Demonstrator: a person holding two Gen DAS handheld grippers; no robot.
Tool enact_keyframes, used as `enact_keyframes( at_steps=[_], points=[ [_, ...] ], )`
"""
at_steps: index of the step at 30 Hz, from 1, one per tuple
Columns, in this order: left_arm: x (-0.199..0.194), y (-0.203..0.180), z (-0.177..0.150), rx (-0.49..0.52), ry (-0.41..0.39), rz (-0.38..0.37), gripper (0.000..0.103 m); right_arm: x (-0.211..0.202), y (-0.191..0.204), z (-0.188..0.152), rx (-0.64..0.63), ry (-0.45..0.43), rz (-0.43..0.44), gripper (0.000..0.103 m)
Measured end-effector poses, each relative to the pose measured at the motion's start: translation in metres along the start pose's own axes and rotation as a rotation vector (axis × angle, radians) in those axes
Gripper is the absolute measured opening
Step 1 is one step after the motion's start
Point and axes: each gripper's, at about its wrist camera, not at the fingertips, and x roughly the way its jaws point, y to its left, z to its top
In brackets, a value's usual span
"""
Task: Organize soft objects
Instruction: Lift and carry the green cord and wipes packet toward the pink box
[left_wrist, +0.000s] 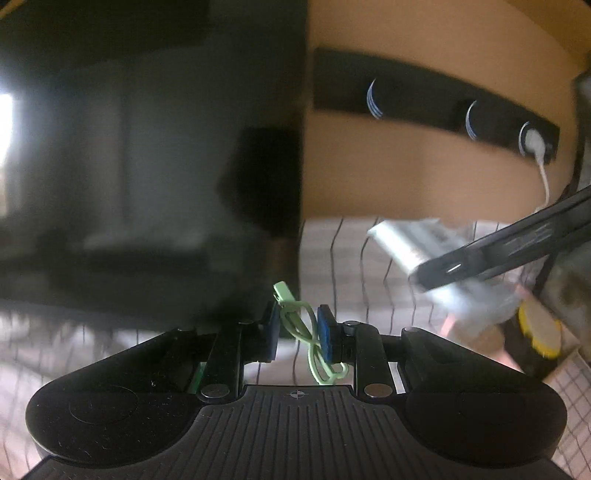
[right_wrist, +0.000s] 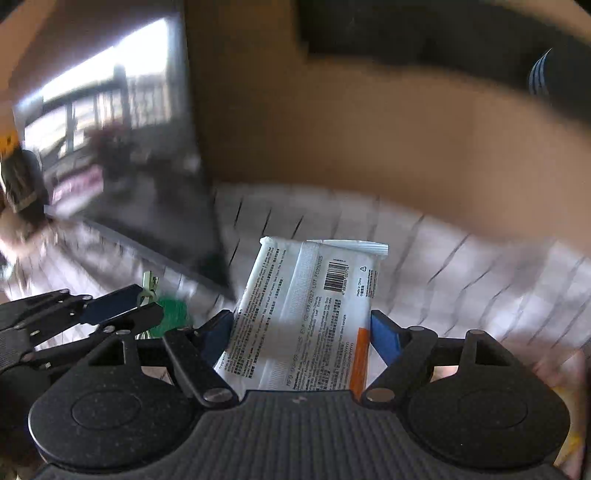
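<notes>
My left gripper has its blue pads close together on a thin light-green cord with a small tag, and the cord's loops hang between them. In the right wrist view that gripper is at the lower left, with a green clump at its tips. My right gripper is shut on a white wipes pack with a barcode and small print, and holds it above the cloth. The pack shows blurred in the left wrist view, under a black right finger.
A white cloth with thin dark grid lines covers the surface below. A brown cardboard wall with a black printed band stands behind. A dark reflective panel leans at the left. A white cable and a yellow-rimmed item sit at the right.
</notes>
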Motion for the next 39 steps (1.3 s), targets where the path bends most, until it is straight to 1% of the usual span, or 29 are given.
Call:
enact_keyframes(
  at_steps=[2,4,7,8,12,17,19,22,23,24,25,26,28,30,34,36,38,39],
  points=[
    [0.004,-0.012,0.018,0.014,-0.025,-0.019,0.025,-0.025,-0.021,0.008,0.003,-0.053,-0.025,0.079],
    [0.012,-0.023,0.032,0.008,-0.033,-0.051,0.025,-0.049,-0.043,0.013,0.013,-0.089,-0.062,0.079],
    [0.028,-0.048,0.049,0.003,-0.036,-0.12,0.025,-0.081,-0.079,0.011,0.029,-0.125,-0.131,0.079],
    [0.032,-0.057,0.051,0.004,-0.036,-0.139,0.025,-0.089,-0.089,0.01,0.038,-0.129,-0.148,0.079],
    [0.047,-0.097,0.053,0.013,-0.038,-0.251,0.025,-0.109,-0.129,-0.004,0.08,-0.128,-0.231,0.079],
    [0.074,-0.143,0.047,0.012,0.019,-0.353,0.025,-0.12,-0.171,-0.026,0.167,-0.104,-0.283,0.079],
    [0.087,-0.158,0.043,-0.027,0.059,-0.416,0.025,-0.118,-0.185,-0.033,0.2,-0.089,-0.285,0.079],
    [0.107,-0.18,0.037,-0.105,0.131,-0.518,0.026,-0.095,-0.197,-0.04,0.245,-0.056,-0.274,0.079],
    [0.117,-0.19,0.034,-0.144,0.162,-0.568,0.026,-0.092,-0.201,-0.043,0.257,-0.043,-0.269,0.079],
    [0.126,-0.199,0.031,-0.169,0.196,-0.594,0.026,-0.085,-0.204,-0.045,0.27,-0.029,-0.265,0.079],
    [0.131,-0.208,0.025,-0.181,0.238,-0.594,0.026,-0.077,-0.207,-0.049,0.288,-0.014,-0.259,0.079],
    [0.142,-0.219,0.02,-0.177,0.295,-0.585,0.026,-0.078,-0.211,-0.056,0.305,-0.004,-0.255,0.079],
    [0.157,-0.233,0.007,-0.151,0.349,-0.561,0.026,-0.064,-0.219,-0.064,0.346,0.023,-0.246,0.079],
    [0.164,-0.24,-0.002,-0.132,0.354,-0.516,0.026,-0.049,-0.229,-0.072,0.395,0.051,-0.229,0.079],
    [0.168,-0.242,-0.01,-0.095,0.339,-0.483,0.026,-0.019,-0.247,-0.092,0.49,0.114,-0.183,0.079],
    [0.164,-0.244,-0.016,-0.034,0.328,-0.455,0.026,-0.006,-0.249,-0.096,0.507,0.143,-0.176,0.079],
    [0.164,-0.253,-0.022,0.041,0.319,-0.411,0.026,0.009,-0.249,-0.1,0.511,0.175,-0.165,0.079],
    [0.165,-0.256,-0.024,0.069,0.311,-0.398,0.025,0.016,-0.248,-0.1,0.513,0.192,-0.159,0.079]
  ],
)
